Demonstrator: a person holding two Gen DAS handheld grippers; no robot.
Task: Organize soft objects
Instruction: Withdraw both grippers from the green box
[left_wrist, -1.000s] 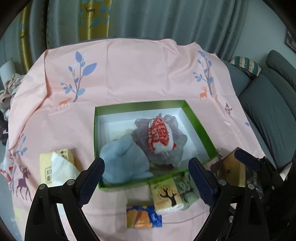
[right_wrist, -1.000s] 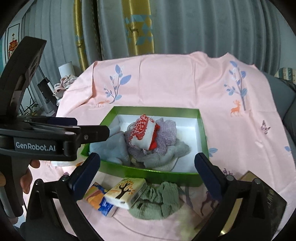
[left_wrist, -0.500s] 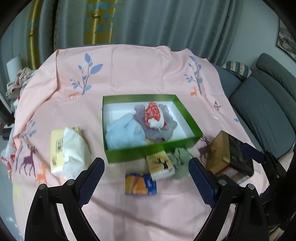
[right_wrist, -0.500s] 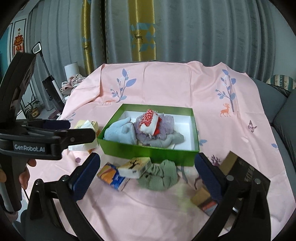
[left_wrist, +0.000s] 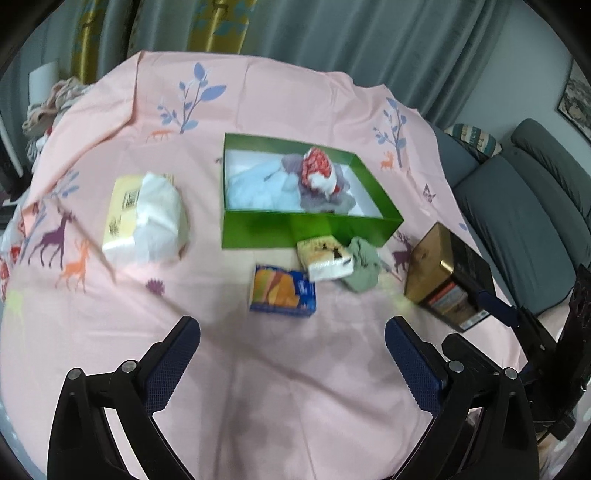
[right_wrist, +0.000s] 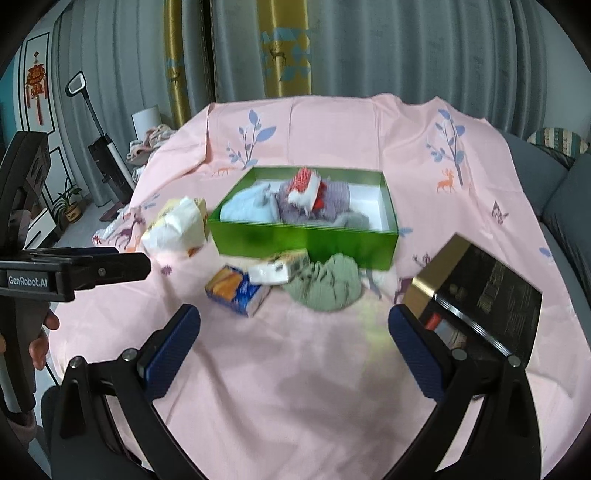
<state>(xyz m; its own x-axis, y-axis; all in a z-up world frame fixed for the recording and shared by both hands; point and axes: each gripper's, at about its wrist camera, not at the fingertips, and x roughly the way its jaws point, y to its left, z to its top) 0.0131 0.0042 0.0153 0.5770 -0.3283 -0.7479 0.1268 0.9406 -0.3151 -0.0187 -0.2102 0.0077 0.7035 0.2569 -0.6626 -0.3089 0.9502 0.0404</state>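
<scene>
A green box (left_wrist: 310, 225) (right_wrist: 303, 240) on the pink cloth holds a light blue cloth (left_wrist: 258, 184), a grey-purple cloth (left_wrist: 321, 199) and a red-and-white knitted piece (left_wrist: 317, 171). A green cloth (left_wrist: 364, 264) (right_wrist: 327, 280) lies crumpled in front of the box, beside a tree-print tissue pack (left_wrist: 325, 254) and an orange-and-blue pack (left_wrist: 282, 291). My left gripper (left_wrist: 291, 328) hangs over bare cloth short of the packs, its jaws opening with nothing between them. My right gripper (right_wrist: 293, 314) is open and empty, near the green cloth.
A yellow tissue pack (left_wrist: 144, 218) with white tissue pulled out lies left of the box. A gold-and-black tin (left_wrist: 443, 273) (right_wrist: 480, 291) stands at the right, close to my right finger. A grey sofa (left_wrist: 535, 206) borders the table's right side; curtains hang behind.
Both grippers have drawn back from the green box toward the table's near edge, so the box and packs look smaller and farther. Nothing on the table has moved.
</scene>
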